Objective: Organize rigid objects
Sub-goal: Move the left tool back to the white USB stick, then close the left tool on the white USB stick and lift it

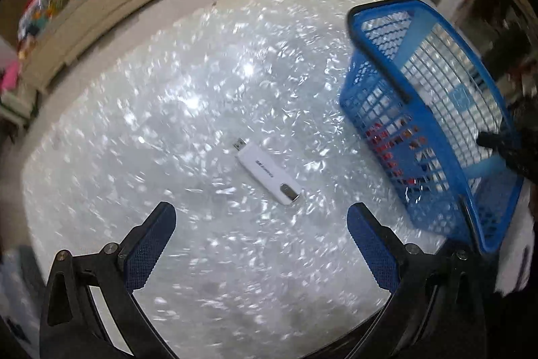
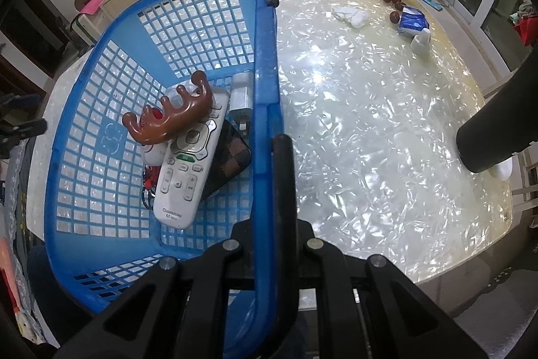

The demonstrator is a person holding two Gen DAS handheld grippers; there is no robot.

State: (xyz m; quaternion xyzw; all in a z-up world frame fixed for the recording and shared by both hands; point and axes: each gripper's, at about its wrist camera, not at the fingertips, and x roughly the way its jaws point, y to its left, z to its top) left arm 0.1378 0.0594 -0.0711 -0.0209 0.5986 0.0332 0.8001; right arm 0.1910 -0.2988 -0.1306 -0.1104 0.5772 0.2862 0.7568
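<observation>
On the shiny table (image 1: 201, 73), white USB stick (image 1: 267, 172) lies loose between my wide-open, empty left gripper (image 1: 260, 244) fingers, while my right gripper (image 2: 269, 170) clamps the blue basket (image 2: 265, 56) rim, steadying it, I judge, for loading.

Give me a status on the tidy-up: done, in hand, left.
Done: the remote, brown antler piece, charger and checked wallet lie in the basket. In hand: the right gripper is clamped on the basket's rim; the left gripper is open above the USB stick. Left: that stick, on the table.
</observation>
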